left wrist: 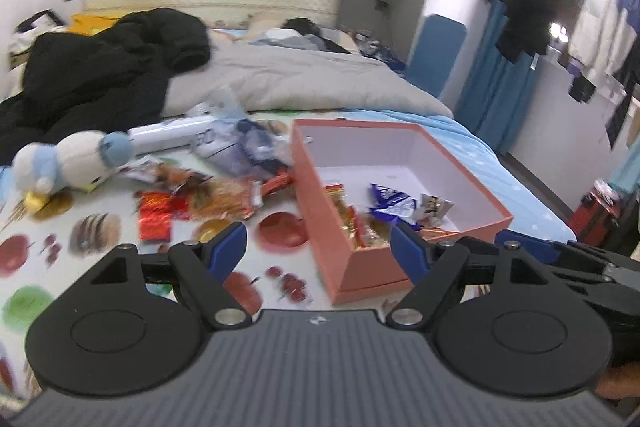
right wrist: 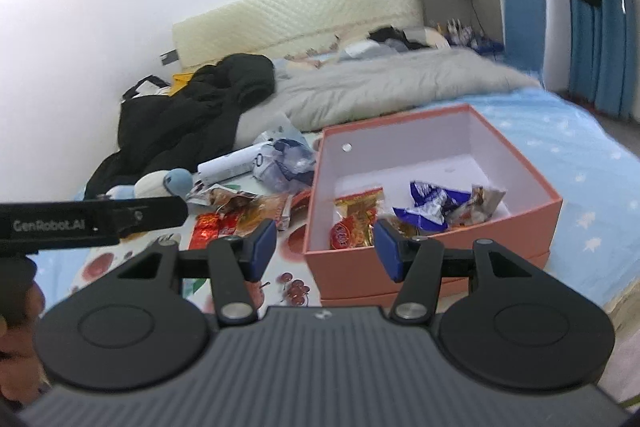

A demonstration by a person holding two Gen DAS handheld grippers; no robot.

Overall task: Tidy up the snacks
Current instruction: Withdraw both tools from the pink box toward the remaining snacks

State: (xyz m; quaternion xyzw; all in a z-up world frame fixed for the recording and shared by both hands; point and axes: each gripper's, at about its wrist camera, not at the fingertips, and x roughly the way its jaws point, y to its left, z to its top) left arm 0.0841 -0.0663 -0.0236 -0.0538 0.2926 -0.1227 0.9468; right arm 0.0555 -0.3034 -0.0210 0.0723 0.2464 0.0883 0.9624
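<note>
A salmon-pink open box [left wrist: 472,223] [right wrist: 532,205] sits on the bed with several snack packs inside, among them a blue-and-white wrapper [left wrist: 390,203] [right wrist: 430,205] and an orange pack [right wrist: 358,213]. Loose snack packs [left wrist: 192,203] [right wrist: 236,213] lie on the fruit-print sheet left of the box. My left gripper [left wrist: 318,251] is open and empty above the box's near left corner. My right gripper [right wrist: 325,247] is open and empty, just in front of the box's near wall. The left gripper's body [right wrist: 92,217] shows at the right wrist view's left edge.
A duck plush [left wrist: 68,163] [right wrist: 164,183], a white tube [left wrist: 172,137] and a clear plastic bag [left wrist: 248,143] [right wrist: 284,161] lie behind the loose snacks. A black jacket [left wrist: 100,75] and grey duvet [left wrist: 304,83] cover the far bed. A red suitcase [left wrist: 600,215] stands on the right floor.
</note>
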